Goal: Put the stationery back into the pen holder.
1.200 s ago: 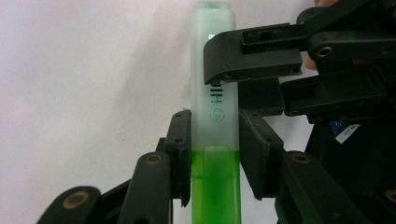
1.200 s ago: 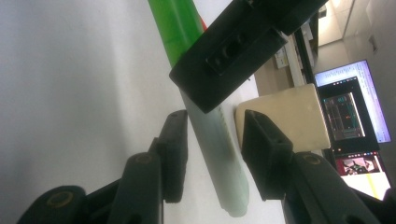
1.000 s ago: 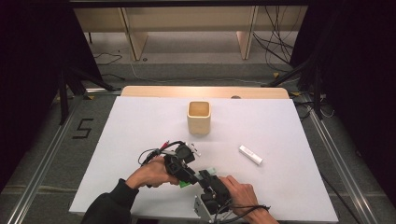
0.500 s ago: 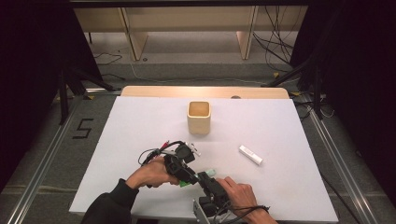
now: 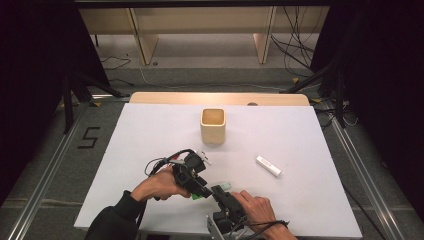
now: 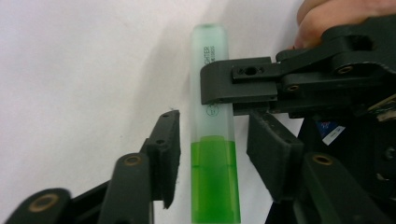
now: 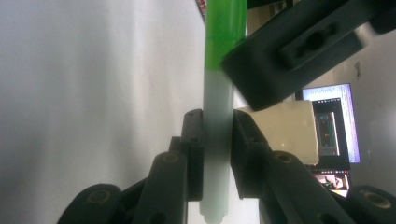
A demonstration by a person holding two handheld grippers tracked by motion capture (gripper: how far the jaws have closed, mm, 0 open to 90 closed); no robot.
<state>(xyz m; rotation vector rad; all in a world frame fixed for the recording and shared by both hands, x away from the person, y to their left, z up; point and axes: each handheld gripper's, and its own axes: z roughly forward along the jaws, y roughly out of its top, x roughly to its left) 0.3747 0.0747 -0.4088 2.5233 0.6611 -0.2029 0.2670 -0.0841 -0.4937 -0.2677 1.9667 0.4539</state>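
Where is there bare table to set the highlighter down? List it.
Free: left of the wooden cup, and between the cup and the white cap. Crowded: the near edge, where both grippers meet around the highlighter.

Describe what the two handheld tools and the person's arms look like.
Both tools, left and right, are black, with jointed link arms, brass-coloured pivots and flat black pads. Black cables trail from the left one. The left arm wears a black sleeve; the right hand is bare.
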